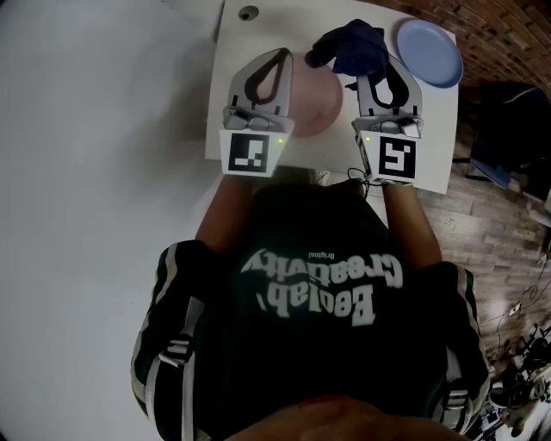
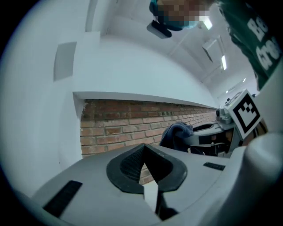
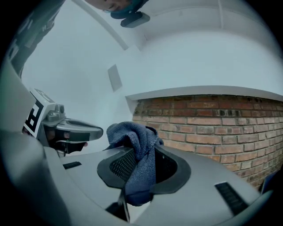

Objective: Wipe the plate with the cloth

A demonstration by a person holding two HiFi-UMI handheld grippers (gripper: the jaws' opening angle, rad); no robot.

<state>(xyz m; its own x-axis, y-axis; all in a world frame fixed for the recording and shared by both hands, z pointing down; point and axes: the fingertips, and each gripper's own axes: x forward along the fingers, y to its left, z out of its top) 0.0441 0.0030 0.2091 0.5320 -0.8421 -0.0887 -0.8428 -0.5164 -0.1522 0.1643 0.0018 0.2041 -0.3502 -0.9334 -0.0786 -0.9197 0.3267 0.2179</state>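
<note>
- The white table (image 1: 435,142) is small. Its left edge runs just left of the left gripper (image 1: 282,55), and its near edge lies under the two marker cubes, close to the person's chest.
- Left of the table there is only pale floor (image 1: 86,172), wide and bare. To its right the floor is wooden, with dark things standing near the table's edge.
- A brick wall (image 2: 119,123) with white wall above it fills the space ahead of both grippers, well apart from them.
- The pink plate (image 1: 320,105) lies flat on the table, in the gap between the two grippers in the head view. The left gripper covers its left part.
- A blue plate (image 1: 429,52) lies by the far right corner, close to the right edge. A small round grey thing (image 1: 248,12) sits near the far left corner.
- The left gripper (image 2: 143,146) has its fingers pressed together. Nothing shows ahead of their tips, and no plate is in its own view.
- The right gripper (image 3: 148,150) has its fingers pinching the dark blue cloth (image 3: 137,134). The cloth bunches up above the tips and hangs down between the fingers.
- In the head view the cloth (image 1: 353,43) sits off the pink plate's far right rim, beside the blue plate.
</note>
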